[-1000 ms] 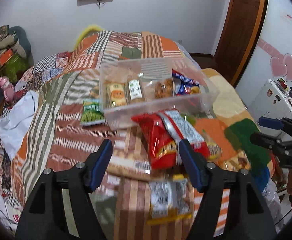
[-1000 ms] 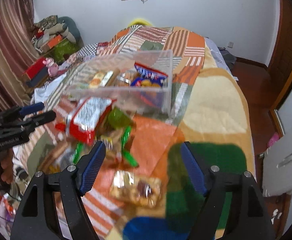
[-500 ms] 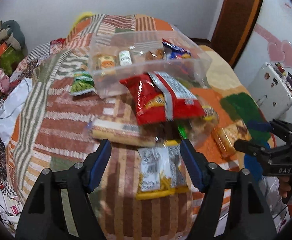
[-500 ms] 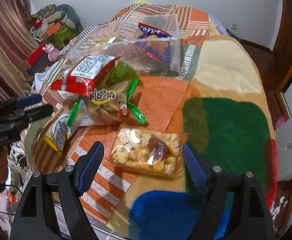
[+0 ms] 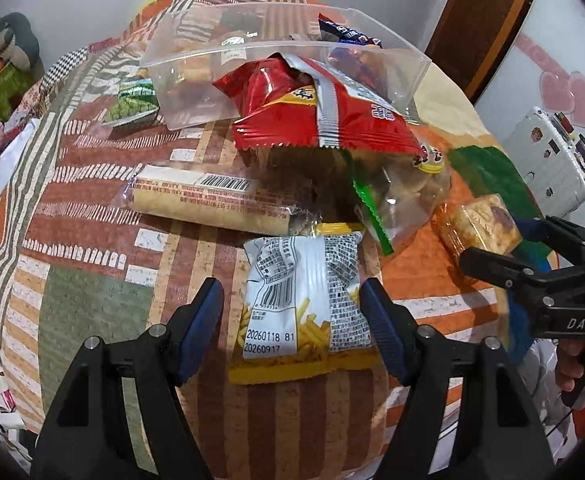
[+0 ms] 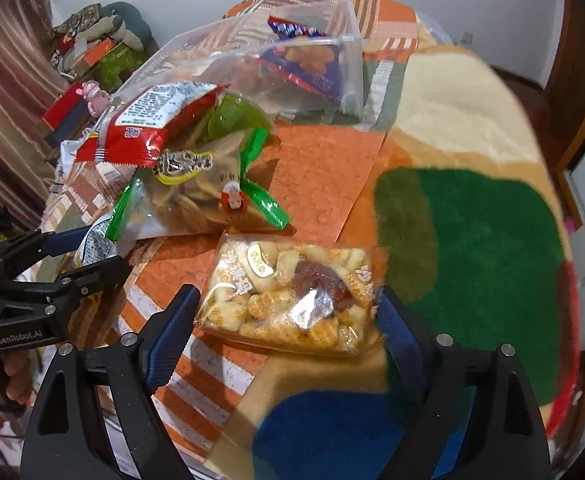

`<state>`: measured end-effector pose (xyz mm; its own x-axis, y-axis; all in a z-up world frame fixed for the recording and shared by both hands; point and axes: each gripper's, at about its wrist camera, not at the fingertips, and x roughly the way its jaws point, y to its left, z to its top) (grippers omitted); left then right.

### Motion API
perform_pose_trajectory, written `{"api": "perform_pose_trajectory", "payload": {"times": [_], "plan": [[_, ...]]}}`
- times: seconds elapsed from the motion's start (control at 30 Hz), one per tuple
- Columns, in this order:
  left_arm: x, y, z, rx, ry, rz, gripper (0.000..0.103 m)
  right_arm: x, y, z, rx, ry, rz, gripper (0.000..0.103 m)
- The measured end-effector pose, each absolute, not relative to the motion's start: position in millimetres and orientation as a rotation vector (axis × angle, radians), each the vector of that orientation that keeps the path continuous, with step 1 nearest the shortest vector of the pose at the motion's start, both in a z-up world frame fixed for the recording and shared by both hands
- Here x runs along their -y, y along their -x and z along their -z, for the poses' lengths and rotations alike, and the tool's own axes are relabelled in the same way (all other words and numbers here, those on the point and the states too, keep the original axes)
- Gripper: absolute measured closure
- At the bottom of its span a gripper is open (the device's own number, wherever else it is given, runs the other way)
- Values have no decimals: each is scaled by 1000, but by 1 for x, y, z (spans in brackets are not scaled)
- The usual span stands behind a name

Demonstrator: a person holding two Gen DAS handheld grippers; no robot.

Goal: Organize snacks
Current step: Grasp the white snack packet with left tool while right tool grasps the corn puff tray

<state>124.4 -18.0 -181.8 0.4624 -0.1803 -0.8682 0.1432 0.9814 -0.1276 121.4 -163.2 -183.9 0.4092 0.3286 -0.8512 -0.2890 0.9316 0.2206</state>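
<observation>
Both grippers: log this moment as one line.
left gripper: open, astride yellow fries packet | right gripper: jaws just opening, astride clear cracker pack | clear bin: partly filled

Left gripper (image 5: 292, 312) jaws straddle the yellow-white snack packet (image 5: 302, 300), small gap each side, bare bedspread (image 5: 92, 312) to its left is free. Ahead, path blocked by long biscuit roll (image 5: 208, 200), clear green-edged bag (image 5: 396, 192) and red bag (image 5: 316, 116) leaning on clear bin (image 5: 180, 52). Right gripper (image 6: 288, 320) jaws, just been opening, flank the puff-snack pack (image 6: 292, 292), pads close to both ends, contact unclear. Wide open blanket, green patch (image 6: 472, 232), right of it. The two grippers sit near each other, tight room between them
</observation>
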Motion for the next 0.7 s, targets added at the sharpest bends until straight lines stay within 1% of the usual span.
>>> {"api": "perform_pose_trajectory", "payload": {"times": [0.03, 0.1, 0.37, 0.53, 0.57, 0.6, 0.7], "plan": [[19, -123, 182, -1065, 39, 203, 35, 164, -121, 184, -1081, -48, -392, 21], [21, -121, 181, -1057, 33, 206, 47, 165, -120, 182, -1071, -47, -394, 25], [21, -119, 172, -1033, 22, 216, 50, 174, -116, 170, -1030, -44, -387, 26], [13, -118, 151, -989, 58, 214, 54, 178, -119, 159, -998, -60, -379, 26], [12, -118, 146, -978, 66, 220, 66, 179, -119, 156, -989, -62, -378, 26], [12, -119, 143, -975, 67, 219, 76, 178, -120, 154, -981, -63, -376, 26], [8, -124, 128, -945, 81, 225, 79, 178, -122, 145, -954, -62, -370, 26]]}}
